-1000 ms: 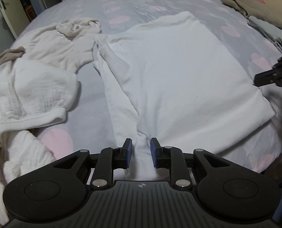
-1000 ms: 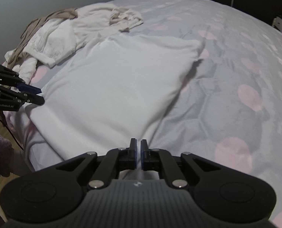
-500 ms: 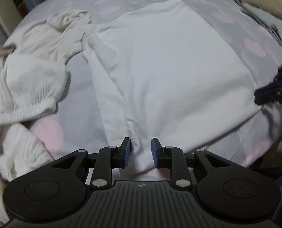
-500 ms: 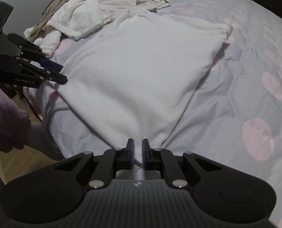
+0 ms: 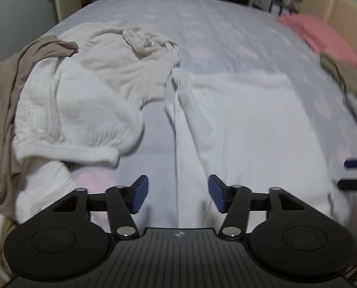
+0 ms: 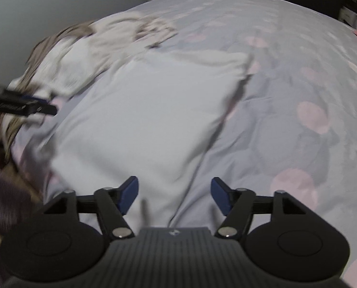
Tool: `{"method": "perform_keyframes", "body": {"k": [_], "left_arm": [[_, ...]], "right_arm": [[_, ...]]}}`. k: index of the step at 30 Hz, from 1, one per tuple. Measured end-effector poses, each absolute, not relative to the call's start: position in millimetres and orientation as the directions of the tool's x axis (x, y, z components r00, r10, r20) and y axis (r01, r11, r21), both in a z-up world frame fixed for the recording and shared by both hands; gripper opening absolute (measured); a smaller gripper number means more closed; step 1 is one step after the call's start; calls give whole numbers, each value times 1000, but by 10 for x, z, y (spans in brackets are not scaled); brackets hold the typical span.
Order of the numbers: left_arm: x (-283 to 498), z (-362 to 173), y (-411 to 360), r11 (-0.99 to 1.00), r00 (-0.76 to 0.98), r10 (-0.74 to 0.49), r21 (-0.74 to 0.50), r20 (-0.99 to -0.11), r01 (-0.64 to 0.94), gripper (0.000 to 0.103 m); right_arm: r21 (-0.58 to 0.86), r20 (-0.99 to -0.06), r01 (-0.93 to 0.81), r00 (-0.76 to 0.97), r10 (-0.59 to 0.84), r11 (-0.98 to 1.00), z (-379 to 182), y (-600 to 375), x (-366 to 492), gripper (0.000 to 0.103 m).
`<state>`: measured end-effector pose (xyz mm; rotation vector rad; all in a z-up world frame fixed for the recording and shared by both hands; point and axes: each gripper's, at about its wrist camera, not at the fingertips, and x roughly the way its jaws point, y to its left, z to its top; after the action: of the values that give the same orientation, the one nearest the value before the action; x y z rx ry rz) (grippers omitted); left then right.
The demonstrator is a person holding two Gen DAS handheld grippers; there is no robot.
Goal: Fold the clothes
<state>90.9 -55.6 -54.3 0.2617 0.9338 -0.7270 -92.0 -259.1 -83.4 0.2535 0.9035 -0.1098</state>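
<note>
Home bedroom: bed (image 5: 202,24) under pink-dotted grey sheet, loose clothes pile (image 5: 77,91), pink pillow (image 5: 317,33) were present.

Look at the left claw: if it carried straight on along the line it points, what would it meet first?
Most likely the folded white garment. The left claw, its jaws opening with nothing pinched between them, points down at the garment's near left edge on the bed. Depth is unclear through the blur, so this is a best reading.

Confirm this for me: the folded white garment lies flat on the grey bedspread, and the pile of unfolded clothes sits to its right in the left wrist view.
Not quite. In the left wrist view the pile of unfolded clothes sits to the left of the folded white garment, not the right. The garment does lie flat on the grey bedspread.
</note>
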Motion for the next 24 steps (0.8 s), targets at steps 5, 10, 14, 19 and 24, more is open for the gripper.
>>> {"method": "perform_keyframes", "body": {"k": [5, 10, 14, 19, 24], "left_arm": [[1091, -590, -872, 734, 370, -476, -128, -798, 667, 60], [1308, -793, -1078, 751, 346, -467, -159, -814, 640, 60], [1432, -985, -1115, 755, 302, -460, -189, -835, 628, 61], [1579, -1158, -1109, 752, 252, -504, -276, -826, 599, 77], [1636, -1195, -1229, 730, 249, -514, -266, -821, 630, 82]], "right_arm": [[220, -791, 291, 612, -4, 931, -864, -2793, -714, 78], [296, -783, 348, 622, 17, 890, -922, -2966, -521, 79], [358, -786, 390, 616, 49, 848, -1050, -3129, -394, 79], [459, -772, 425, 625, 114, 780, -1236, -3321, -220, 80], [528, -738, 431, 660, 144, 732, -1327, -3424, -91, 80]]}}
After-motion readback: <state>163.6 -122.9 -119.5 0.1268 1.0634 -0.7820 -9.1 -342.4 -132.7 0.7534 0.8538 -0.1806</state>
